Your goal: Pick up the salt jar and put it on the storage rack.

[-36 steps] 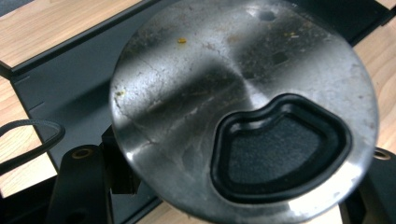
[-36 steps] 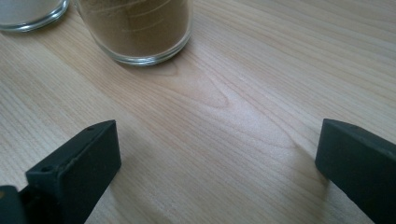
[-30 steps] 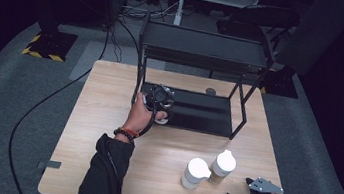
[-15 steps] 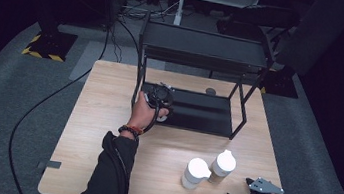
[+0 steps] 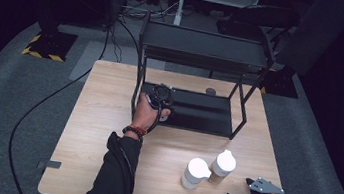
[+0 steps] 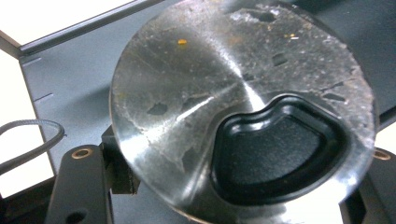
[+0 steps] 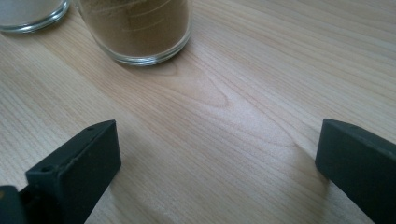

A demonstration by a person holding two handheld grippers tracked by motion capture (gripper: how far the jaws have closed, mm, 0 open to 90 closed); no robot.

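With our left gripper (image 5: 162,107) clamped on a round silver-lidded jar (image 6: 243,100) over the black metal rack's lower shelf (image 5: 203,112) at its left edge, we should lower it level before releasing.

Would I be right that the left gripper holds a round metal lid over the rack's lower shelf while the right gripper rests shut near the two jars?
Not quite: the right gripper is open, its jaws wide apart in the right gripper view. The rest stands: the left gripper holds the metal lid over the lower shelf, and the two jars stand nearby.

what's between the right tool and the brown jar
Only bare wooden table lies between the open right tool and the brown jar, seen in the right gripper view.
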